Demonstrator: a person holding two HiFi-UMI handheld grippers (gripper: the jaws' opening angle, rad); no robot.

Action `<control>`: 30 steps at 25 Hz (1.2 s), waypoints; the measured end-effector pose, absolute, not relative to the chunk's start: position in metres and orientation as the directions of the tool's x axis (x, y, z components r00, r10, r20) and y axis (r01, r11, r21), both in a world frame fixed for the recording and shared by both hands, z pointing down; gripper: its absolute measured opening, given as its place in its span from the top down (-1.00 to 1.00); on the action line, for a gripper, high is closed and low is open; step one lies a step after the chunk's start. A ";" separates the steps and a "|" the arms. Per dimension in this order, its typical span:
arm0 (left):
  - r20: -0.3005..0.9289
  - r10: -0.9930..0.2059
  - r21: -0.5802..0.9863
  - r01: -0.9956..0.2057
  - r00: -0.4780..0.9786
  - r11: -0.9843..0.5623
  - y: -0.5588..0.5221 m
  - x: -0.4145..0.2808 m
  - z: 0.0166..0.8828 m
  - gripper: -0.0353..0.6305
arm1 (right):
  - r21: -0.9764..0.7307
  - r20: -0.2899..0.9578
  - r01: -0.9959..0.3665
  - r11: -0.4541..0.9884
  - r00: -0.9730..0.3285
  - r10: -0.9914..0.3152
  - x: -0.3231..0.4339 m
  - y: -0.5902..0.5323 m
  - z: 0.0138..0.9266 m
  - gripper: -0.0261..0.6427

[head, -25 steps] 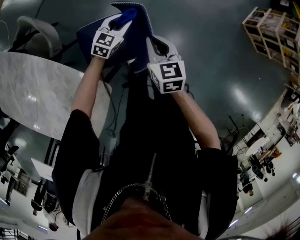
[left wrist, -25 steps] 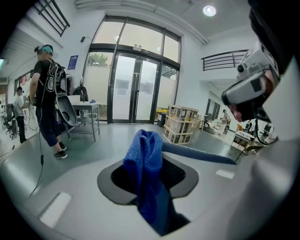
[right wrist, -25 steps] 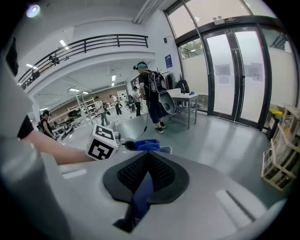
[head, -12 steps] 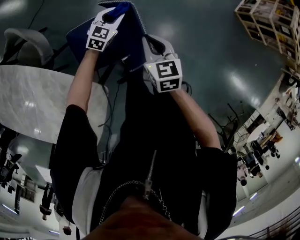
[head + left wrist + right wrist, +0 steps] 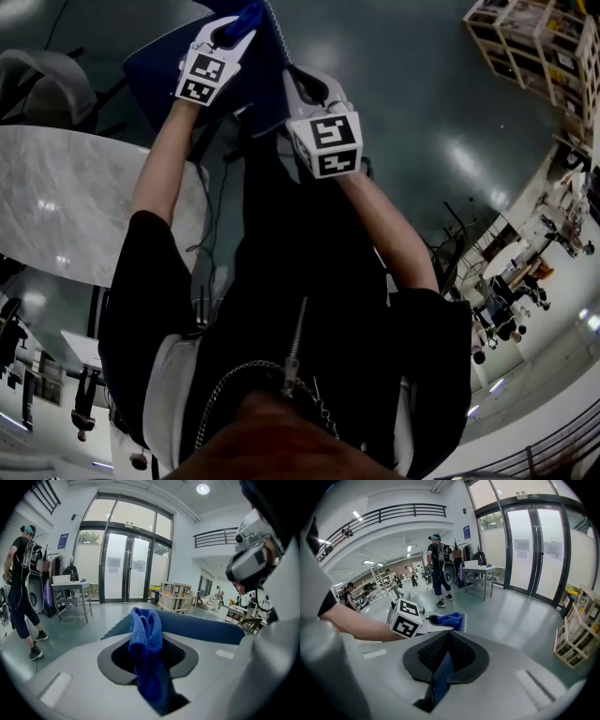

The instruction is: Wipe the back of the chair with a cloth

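Our left gripper [image 5: 150, 653] clamps the blue cloth [image 5: 146, 634], our right gripper [image 5: 443, 660] pinches the chair back [image 5: 197, 627], beside a marble table [image 5: 66, 206] on glossy floor [image 5: 422, 112].

Soft, nappy blue cloth [image 5: 146, 634]; smooth matt blue chair back [image 5: 201, 627]; glossy grey floor [image 5: 422, 112]; polished marble-look table top [image 5: 56, 206].
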State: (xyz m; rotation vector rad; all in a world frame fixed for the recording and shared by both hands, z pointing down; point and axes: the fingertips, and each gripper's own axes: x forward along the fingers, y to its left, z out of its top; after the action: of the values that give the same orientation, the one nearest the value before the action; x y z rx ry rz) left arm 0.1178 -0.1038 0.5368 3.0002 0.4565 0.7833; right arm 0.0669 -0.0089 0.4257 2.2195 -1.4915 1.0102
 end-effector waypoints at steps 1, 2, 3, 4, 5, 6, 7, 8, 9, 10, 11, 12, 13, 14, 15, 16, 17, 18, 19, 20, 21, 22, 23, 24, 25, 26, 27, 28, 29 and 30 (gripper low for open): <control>0.477 0.285 0.081 0.282 0.832 -0.956 -0.102 0.117 0.536 0.53 | -0.145 0.685 -0.893 -0.425 0.219 -0.695 0.066 -0.008 0.426 0.92; 0.476 0.291 0.081 0.288 0.830 -0.954 -0.098 0.116 0.536 0.53 | -0.147 0.686 -0.894 -0.424 0.217 -0.695 0.065 -0.008 0.425 0.92; 0.475 0.296 0.081 0.294 0.828 -0.952 -0.095 0.114 0.536 0.53 | -0.148 0.685 -0.893 -0.424 0.217 -0.695 0.065 -0.008 0.425 0.92; 0.475 0.302 0.081 0.301 0.827 -0.950 -0.092 0.113 0.537 0.53 | -0.148 0.686 -0.893 -0.425 0.217 -0.695 0.064 -0.008 0.425 0.91; 0.475 0.307 0.082 0.305 0.825 -0.949 -0.089 0.110 0.538 0.53 | -0.147 0.688 -0.894 -0.424 0.216 -0.693 0.064 -0.009 0.426 0.91; 0.476 0.310 0.083 0.309 0.823 -0.947 -0.087 0.108 0.538 0.53 | -0.146 0.691 -0.895 -0.421 0.212 -0.691 0.062 -0.009 0.428 0.92; 0.477 0.313 0.083 0.313 0.821 -0.946 -0.084 0.105 0.539 0.53 | -0.146 0.695 -0.897 -0.416 0.206 -0.689 0.060 -0.009 0.429 0.92; 0.478 0.317 0.082 0.318 0.819 -0.945 -0.081 0.102 0.539 0.53 | -0.146 0.700 -0.900 -0.411 0.199 -0.686 0.058 -0.009 0.431 0.92; 0.478 0.322 0.081 0.324 0.817 -0.943 -0.077 0.100 0.540 0.53 | -0.145 0.704 -0.902 -0.406 0.195 -0.683 0.056 -0.007 0.432 0.91; 0.478 0.328 0.080 0.331 0.815 -0.940 -0.073 0.097 0.540 0.53 | -0.142 0.706 -0.903 -0.405 0.194 -0.681 0.056 -0.005 0.432 0.92; 0.477 0.334 0.080 0.338 0.813 -0.938 -0.068 0.095 0.541 0.53 | -0.138 0.708 -0.904 -0.405 0.196 -0.679 0.056 -0.003 0.433 0.92; 0.476 0.339 0.081 0.344 0.811 -0.936 -0.065 0.094 0.541 0.53 | -0.134 0.708 -0.904 -0.405 0.198 -0.677 0.056 -0.002 0.433 0.92; 0.475 0.344 0.082 0.349 0.810 -0.934 -0.062 0.092 0.541 0.53 | -0.131 0.709 -0.905 -0.405 0.200 -0.676 0.056 -0.001 0.433 0.92; 0.474 0.348 0.083 0.353 0.809 -0.932 -0.060 0.091 0.541 0.53 | -0.129 0.710 -0.905 -0.404 0.200 -0.675 0.056 -0.001 0.433 0.92; 0.474 0.352 0.085 0.356 0.807 -0.931 -0.058 0.090 0.541 0.53 | -0.127 0.712 -0.906 -0.404 0.200 -0.673 0.055 -0.001 0.433 0.92; 0.472 0.356 0.087 0.359 0.806 -0.929 -0.056 0.088 0.542 0.53 | -0.126 0.713 -0.906 -0.404 0.200 -0.672 0.055 -0.001 0.434 0.92; 0.469 0.361 0.090 0.363 0.806 -0.927 -0.054 0.087 0.544 0.53 | -0.126 0.716 -0.906 -0.405 0.200 -0.669 0.055 -0.002 0.435 0.92; 0.465 0.367 0.093 0.368 0.806 -0.925 -0.052 0.085 0.548 0.53 | -0.125 0.718 -0.905 -0.407 0.200 -0.667 0.055 -0.002 0.435 0.91; 0.464 0.372 0.097 0.372 0.804 -0.923 -0.049 0.082 0.550 0.53 | -0.125 0.720 -0.904 -0.409 0.201 -0.664 0.055 -0.002 0.436 0.91; 0.464 0.377 0.101 0.375 0.802 -0.922 -0.047 0.080 0.551 0.53 | -0.125 0.721 -0.903 -0.411 0.201 -0.663 0.055 -0.002 0.437 0.92; 0.465 0.380 0.105 0.377 0.799 -0.920 -0.044 0.078 0.549 0.53 | -0.124 0.722 -0.903 -0.412 0.203 -0.661 0.055 -0.001 0.437 0.92; 0.465 0.384 0.109 0.379 0.798 -0.919 -0.041 0.077 0.547 0.53 | -0.122 0.724 -0.902 -0.414 0.205 -0.659 0.056 0.000 0.436 0.91; 0.463 0.388 0.113 0.381 0.797 -0.918 -0.039 0.076 0.547 0.53 | -0.118 0.725 -0.901 -0.417 0.209 -0.656 0.058 0.001 0.436 0.91; 0.461 0.392 0.116 0.384 0.796 -0.916 -0.037 0.074 0.547 0.53 | -0.114 0.727 -0.901 -0.419 0.212 -0.653 0.060 0.002 0.435 0.91; 0.459 0.395 0.118 0.387 0.795 -0.915 -0.035 0.072 0.547 0.53 | -0.110 0.728 -0.900 -0.421 0.216 -0.651 0.062 0.003 0.435 0.91; 0.459 0.400 0.118 0.391 0.794 -0.913 -0.033 0.071 0.548 0.53 | -0.107 0.729 -0.900 -0.422 0.218 -0.649 0.064 0.003 0.435 0.92; 0.459 0.404 0.119 0.397 0.791 -0.910 -0.031 0.069 0.548 0.53 | -0.104 0.729 -0.901 -0.421 0.219 -0.648 0.065 0.002 0.435 0.91; 0.460 0.410 0.119 0.404 0.787 -0.907 -0.028 0.067 0.549 0.53 | -0.103 0.729 -0.901 -0.421 0.220 -0.648 0.067 0.002 0.435 0.91; 0.461 0.417 0.118 0.411 0.784 -0.904 -0.025 0.064 0.549 0.53 | -0.101 0.730 -0.902 -0.420 0.219 -0.647 0.068 0.003 0.435 0.91; 0.462 0.423 0.117 0.419 0.780 -0.900 -0.022 0.062 0.549 0.53 | -0.100 0.731 -0.902 -0.419 0.219 -0.647 0.069 0.003 0.436 0.91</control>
State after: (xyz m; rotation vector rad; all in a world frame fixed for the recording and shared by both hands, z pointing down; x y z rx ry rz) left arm 0.0623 -0.0224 0.5492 2.9563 0.6997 0.7702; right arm 0.0688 0.0026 0.4357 2.1528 -1.4416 1.0253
